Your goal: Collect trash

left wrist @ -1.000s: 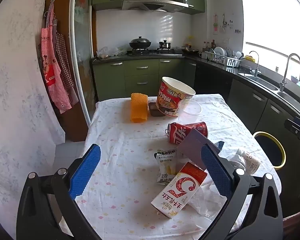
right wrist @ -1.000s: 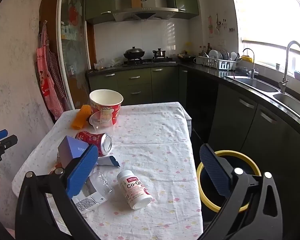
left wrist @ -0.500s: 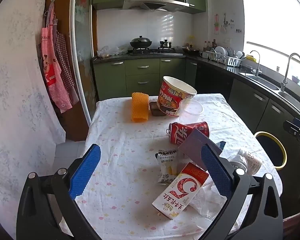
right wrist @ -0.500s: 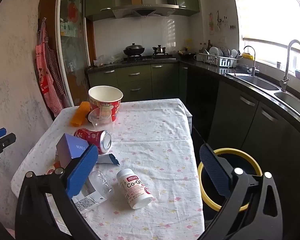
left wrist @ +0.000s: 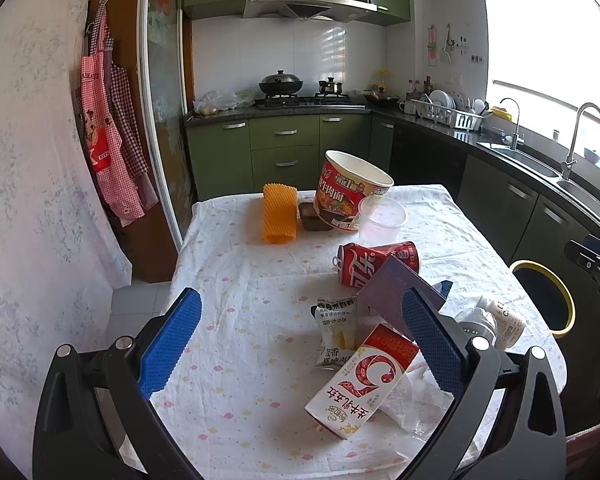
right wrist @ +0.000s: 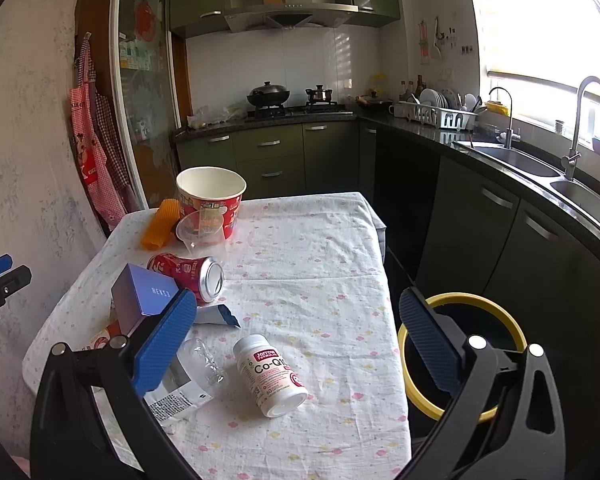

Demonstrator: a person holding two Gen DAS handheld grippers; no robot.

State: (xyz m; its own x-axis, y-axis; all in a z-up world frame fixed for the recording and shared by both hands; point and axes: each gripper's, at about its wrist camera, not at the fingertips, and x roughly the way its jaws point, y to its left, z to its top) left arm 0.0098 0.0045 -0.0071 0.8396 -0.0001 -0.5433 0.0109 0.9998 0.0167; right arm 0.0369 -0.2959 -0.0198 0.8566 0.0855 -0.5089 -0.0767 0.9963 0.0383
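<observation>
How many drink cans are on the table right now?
1. A red soda can lies on its side mid-table, touching the blue box, nearer than the noodle cup. Clutter near the box could hide another.

Small kitchen, daylight came strong through the window (right wrist: 540, 32) on the right. Green cabinets (left wrist: 284, 152) ran under a dark counter, range hood (right wrist: 290, 14) above a stove (left wrist: 300, 100) with 2 pots. White tiled backsplash. Sink (right wrist: 508, 160) with 2 tall faucets sat under the window, dish rack (left wrist: 452, 116) beside it. Aprons (left wrist: 108, 140) hung on the mottled left wall (left wrist: 28, 200). Table (right wrist: 320, 240) wore a white dotted cloth. Pale tiled floor (left wrist: 136, 304).
</observation>
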